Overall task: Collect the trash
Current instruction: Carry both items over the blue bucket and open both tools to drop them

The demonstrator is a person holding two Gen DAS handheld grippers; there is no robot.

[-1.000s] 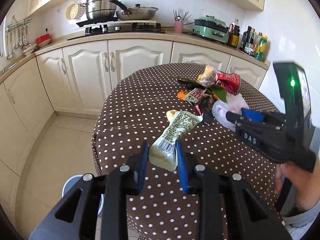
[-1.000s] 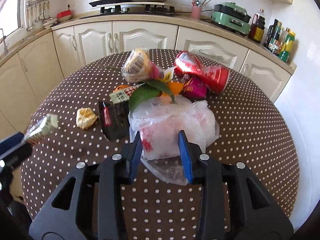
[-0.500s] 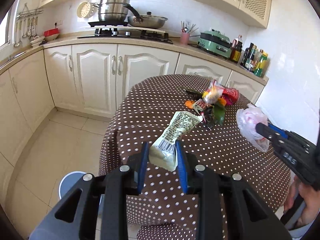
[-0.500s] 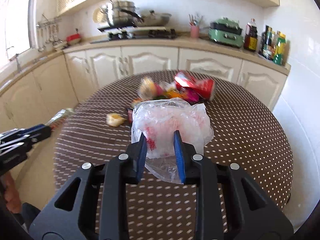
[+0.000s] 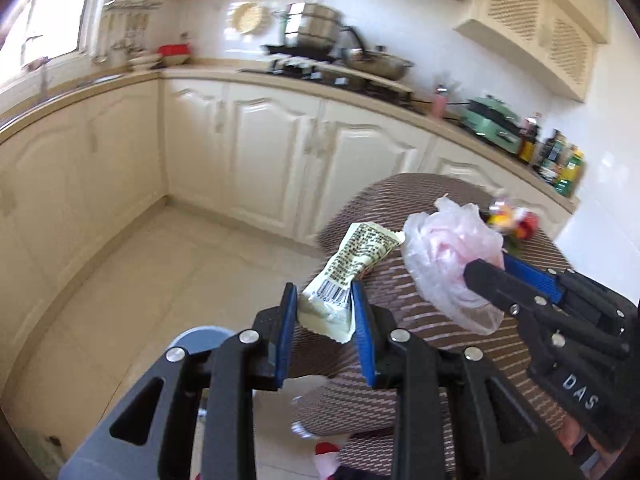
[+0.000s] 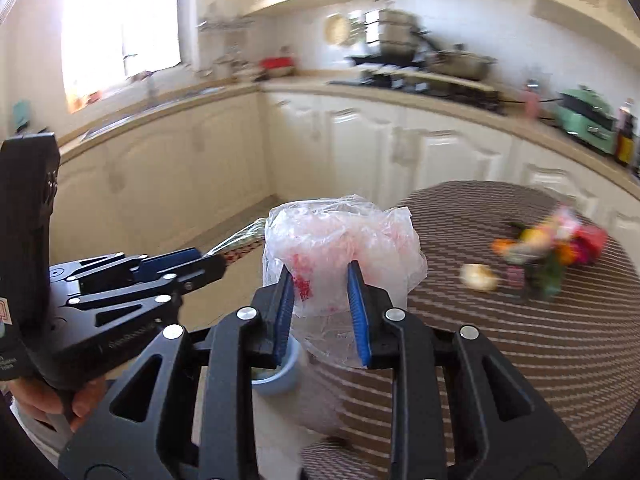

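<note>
The left claw [image 5: 324, 328] grips a wrapper [image 5: 352, 264] and the right claw [image 6: 320, 308] grips a plastic bag [image 6: 340, 240], both off the surface's [image 6: 520, 340] near-left edge. The bin [image 6: 280, 372] lies below, nearer the left claw; wrapper's long axis points away.

I am looking at my left claw [image 5: 325, 330] and right claw [image 6: 322, 310], both showing black angular frames, blue finger pads, silver screw heads, and white "DAS" lettering on the right one.

pale green wrapper [image 5: 352, 268], pinkish clear bag [image 6: 340, 248]
</note>
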